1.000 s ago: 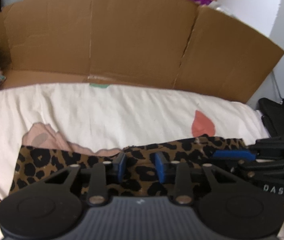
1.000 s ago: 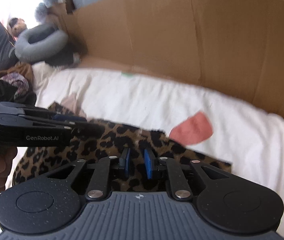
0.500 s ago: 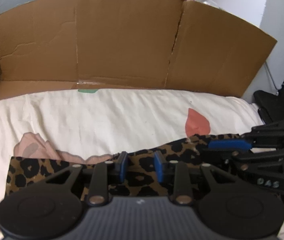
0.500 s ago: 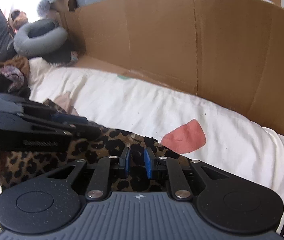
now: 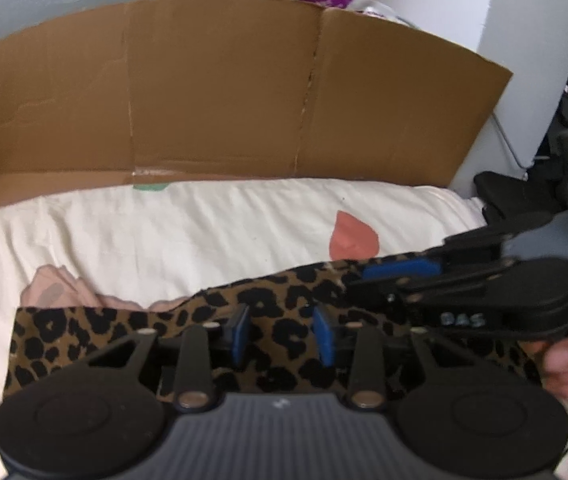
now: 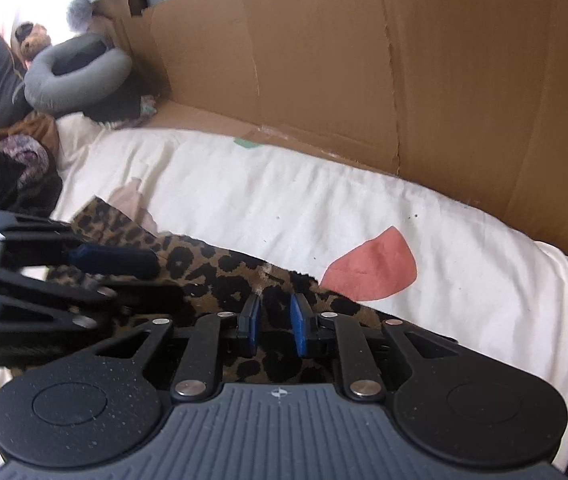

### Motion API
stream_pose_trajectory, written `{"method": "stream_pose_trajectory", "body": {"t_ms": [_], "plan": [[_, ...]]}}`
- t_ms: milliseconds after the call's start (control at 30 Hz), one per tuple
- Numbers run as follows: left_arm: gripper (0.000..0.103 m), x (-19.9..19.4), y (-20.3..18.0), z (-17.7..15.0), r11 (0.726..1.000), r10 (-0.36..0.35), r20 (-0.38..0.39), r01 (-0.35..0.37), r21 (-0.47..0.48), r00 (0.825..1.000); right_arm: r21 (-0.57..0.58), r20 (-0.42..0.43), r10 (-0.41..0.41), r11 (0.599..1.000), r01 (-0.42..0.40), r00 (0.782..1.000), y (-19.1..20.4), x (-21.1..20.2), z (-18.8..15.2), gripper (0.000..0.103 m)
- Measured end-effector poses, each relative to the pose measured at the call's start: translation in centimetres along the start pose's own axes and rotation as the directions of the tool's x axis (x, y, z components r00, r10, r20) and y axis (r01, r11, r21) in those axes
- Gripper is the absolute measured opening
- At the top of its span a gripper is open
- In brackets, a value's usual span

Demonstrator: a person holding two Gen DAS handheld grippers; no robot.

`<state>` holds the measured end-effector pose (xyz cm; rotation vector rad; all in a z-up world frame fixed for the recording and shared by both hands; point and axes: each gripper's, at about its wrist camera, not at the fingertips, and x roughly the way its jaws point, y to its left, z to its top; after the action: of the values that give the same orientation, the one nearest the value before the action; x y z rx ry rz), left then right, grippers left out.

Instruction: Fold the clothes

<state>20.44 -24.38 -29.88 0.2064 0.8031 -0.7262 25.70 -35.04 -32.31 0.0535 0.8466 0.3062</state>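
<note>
A leopard-print garment lies across the near part of a white sheet. Its far edge climbs toward the right. My left gripper hovers over its middle; the jaws are opening, blue pads apart, and the cloth shows flat in the gap. My right gripper sits over the same garment near its right end. Its jaws are opening too, with a narrower gap and print visible between the pads. Each view shows the other gripper from the side: the right gripper and the left gripper.
A tall cardboard wall stands behind the sheet. A pale pink cloth pokes out from under the garment's left end. A grey ring cushion and a heap of clothes sit at far left. A hand holds the right gripper.
Both pairs of pads stand slightly wider apart than before. Both views now take in more of the cardboard wall. The garment has stayed where it was.
</note>
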Motion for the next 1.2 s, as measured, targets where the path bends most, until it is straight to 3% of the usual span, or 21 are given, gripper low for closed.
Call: {"method": "stream_pose_trajectory", "body": {"t_ms": [133,333,633,700,767,867,1200], "plan": [[0.036,-0.8,-0.4,-0.3,1.0,0.005,0.026,-0.006,0.028,1.0,-0.075,0.043,-0.014,0.997,0.017,0.999,1.1,-2.9,-0.9,0.046],[0.036,-1.2,-1.5,-1.2,0.997,-0.02,0.021,0.019,0.071,1.0,-0.124,0.045,-0.009,0.992,0.015,0.999,2.4,-5.0,-3.2,0.046],[0.037,0.5,-0.7,-1.6,0.995,0.022,-0.01,-0.021,0.094,1.0,-0.14,-0.016,-0.052,0.989,0.049,0.999,1.7,-2.5,-3.9,0.046],[0.023,0.0,-0.4,-1.3,0.996,0.041,0.001,-0.041,0.077,0.999,-0.114,-0.023,-0.083,0.99,0.08,0.996,1.0,-2.7,-3.9,0.046],[0.019,-0.6,0.2,-1.0,0.998,0.054,0.011,-0.054,0.031,0.998,-0.076,-0.02,-0.095,0.993,0.093,0.995,0.4,-3.4,-3.8,0.046],[0.019,-1.5,0.6,-0.8,1.0,-0.002,0.015,0.002,0.002,1.0,-0.062,0.001,-0.071,0.996,0.071,0.997,0.5,-4.9,-4.0,0.046],[0.02,-2.9,-1.6,-3.1,0.998,-0.068,-0.026,0.068,0.016,0.997,-0.106,-0.004,0.009,0.994,-0.009,1.0,3.9,-6.5,-5.8,0.046]]}}
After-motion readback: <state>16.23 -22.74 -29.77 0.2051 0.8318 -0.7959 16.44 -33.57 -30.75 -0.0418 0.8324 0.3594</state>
